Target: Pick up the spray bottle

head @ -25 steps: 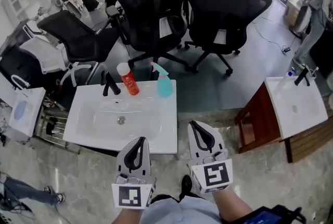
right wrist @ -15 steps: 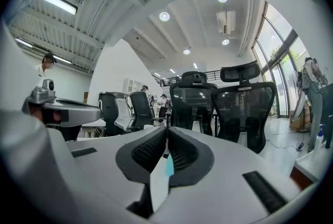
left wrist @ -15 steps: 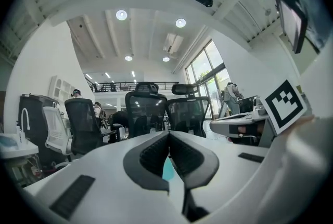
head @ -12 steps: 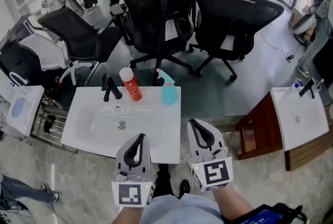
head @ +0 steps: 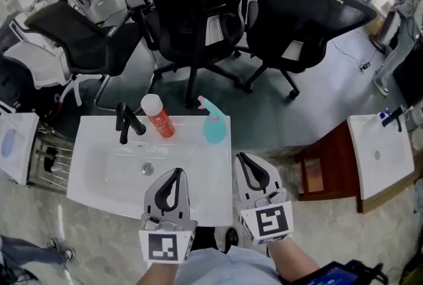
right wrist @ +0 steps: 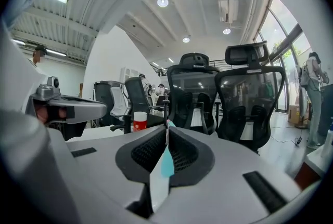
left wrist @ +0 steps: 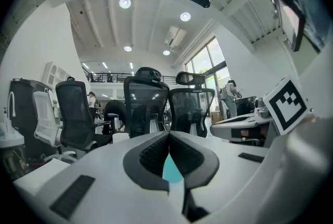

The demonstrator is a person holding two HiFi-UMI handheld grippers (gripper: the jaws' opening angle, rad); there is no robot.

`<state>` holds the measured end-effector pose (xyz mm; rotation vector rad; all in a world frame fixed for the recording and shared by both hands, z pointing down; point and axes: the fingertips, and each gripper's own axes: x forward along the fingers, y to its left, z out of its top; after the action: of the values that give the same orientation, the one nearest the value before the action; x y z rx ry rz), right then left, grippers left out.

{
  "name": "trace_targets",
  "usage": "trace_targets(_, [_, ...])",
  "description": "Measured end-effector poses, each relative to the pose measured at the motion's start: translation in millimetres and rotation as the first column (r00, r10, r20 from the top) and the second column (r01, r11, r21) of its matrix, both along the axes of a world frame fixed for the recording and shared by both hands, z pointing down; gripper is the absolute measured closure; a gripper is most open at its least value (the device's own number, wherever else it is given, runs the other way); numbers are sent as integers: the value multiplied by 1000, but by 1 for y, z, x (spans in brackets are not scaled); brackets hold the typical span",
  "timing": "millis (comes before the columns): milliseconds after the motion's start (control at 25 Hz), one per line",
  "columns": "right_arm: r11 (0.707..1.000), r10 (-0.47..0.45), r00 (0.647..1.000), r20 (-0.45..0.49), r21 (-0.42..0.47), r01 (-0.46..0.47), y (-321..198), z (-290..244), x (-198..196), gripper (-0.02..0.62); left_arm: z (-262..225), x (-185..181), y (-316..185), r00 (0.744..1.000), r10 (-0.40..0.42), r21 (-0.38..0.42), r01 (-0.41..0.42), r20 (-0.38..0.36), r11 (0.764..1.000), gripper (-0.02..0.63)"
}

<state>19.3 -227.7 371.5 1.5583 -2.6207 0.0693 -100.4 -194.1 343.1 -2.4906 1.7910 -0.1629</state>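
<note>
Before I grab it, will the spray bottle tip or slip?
The spray bottle looks like translucent plastic, probably light. Upright, narrowing toward its pink trigger, it could tip if pushed high. Its smooth round body may slip.

The grey left gripper and grey right gripper are moving forward, their tips now crossing the near rim of the white rectangular sink, drawing closer to the teal plastic spray bottle.

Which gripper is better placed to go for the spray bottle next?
Right, probably. In the head view the right gripper sits nearer the spray bottle than the left gripper does. Both have shut jaws and would need to open first.
</note>
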Motion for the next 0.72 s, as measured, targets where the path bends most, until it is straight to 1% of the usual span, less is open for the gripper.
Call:
trace_targets(240, [999, 6, 1000, 0, -31, -6, -43, 15, -11, 554, 17, -7, -43, 1000, 20, -51, -20, 10, 999, 591])
trace_targets(320, [999, 2, 1000, 0, -44, -2, -54, 21, -15, 537, 23, -10, -56, 1000, 25, -66, -24, 11, 998, 591])
trace_targets(360, [999, -3, 1000, -1, -51, 3, -59, 24, -17, 518, 26, -11, -62, 1000, 27, -72, -27, 12, 997, 591])
trace_targets(440, [998, -13, 1000, -3, -59, 13, -70, 29, -22, 448, 31, -14, -73, 999, 33, -84, -32, 9, 996, 591])
trace_targets(520, [999, -17, 1000, -4, -52, 17, -80, 32, -27, 397, 36, -16, -82, 999, 36, -103, -35, 5, 994, 591])
trace_targets(600, [999, -18, 1000, -2, -47, 18, -90, 35, -32, 370, 42, -18, -91, 999, 38, -119, -37, 1, 992, 590])
trace_targets(720, [999, -10, 1000, 1, -47, 10, -105, 38, -35, 351, 49, -22, -105, 999, 42, -132, -41, 0, 990, 590])
